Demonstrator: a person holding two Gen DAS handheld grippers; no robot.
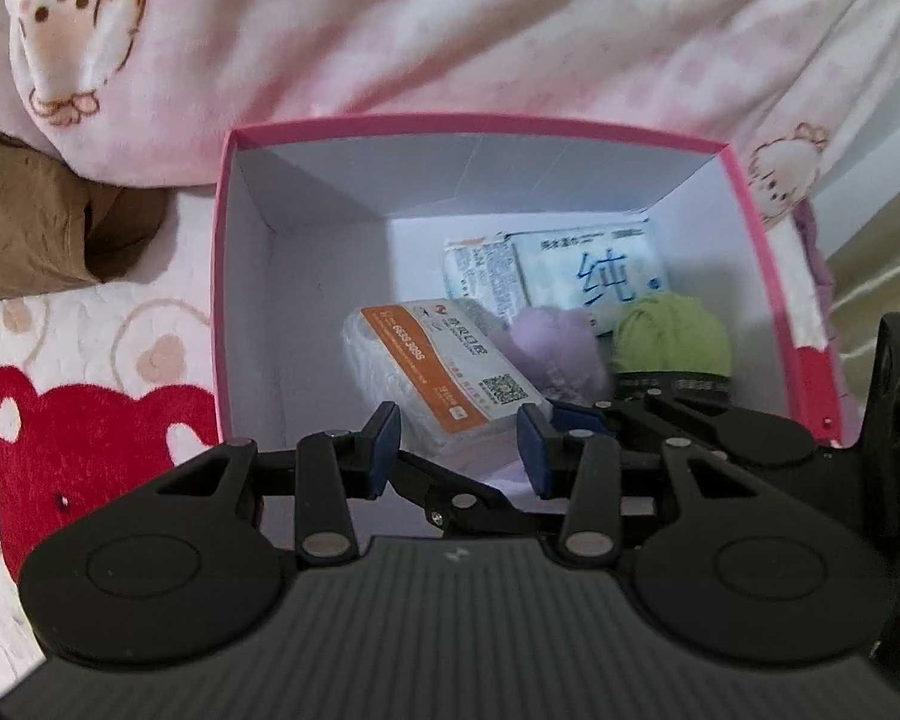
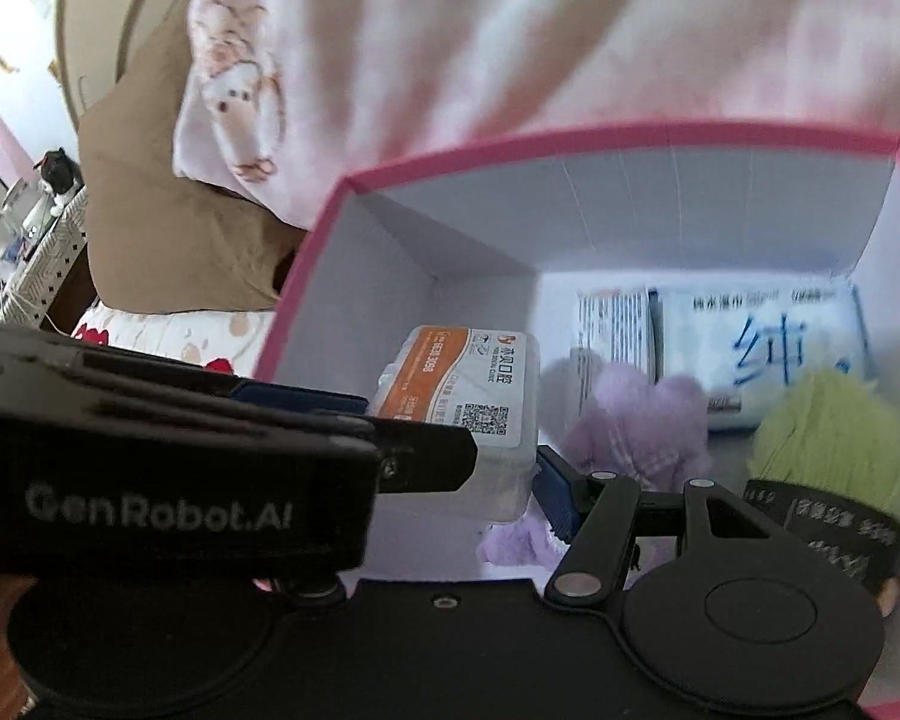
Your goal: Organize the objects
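A pink box (image 1: pixel 468 123) with a white inside stands open on the bed; it also shows in the right wrist view (image 2: pixel 570 147). Inside lie an orange-labelled pack (image 1: pixel 426 366) (image 2: pixel 480 396), a white and blue tissue pack (image 1: pixel 570 273) (image 2: pixel 768 348), a purple plush toy (image 1: pixel 555 354) (image 2: pixel 636 426) and a green yarn ball (image 1: pixel 669 339) (image 2: pixel 834 438). My left gripper (image 1: pixel 459 447) is open and empty over the box's near edge. My right gripper (image 2: pixel 510 480) is open above the purple toy; its left finger is hidden behind the left gripper's body (image 2: pixel 168 468).
A pink blanket with cartoon prints (image 1: pixel 450 30) is piled behind the box. A brown pillow (image 1: pixel 36 222) lies at the left. The bedsheet with a red bear print (image 1: pixel 78 432) spreads left of the box. A cluttered side table (image 2: pixel 30 240) stands far left.
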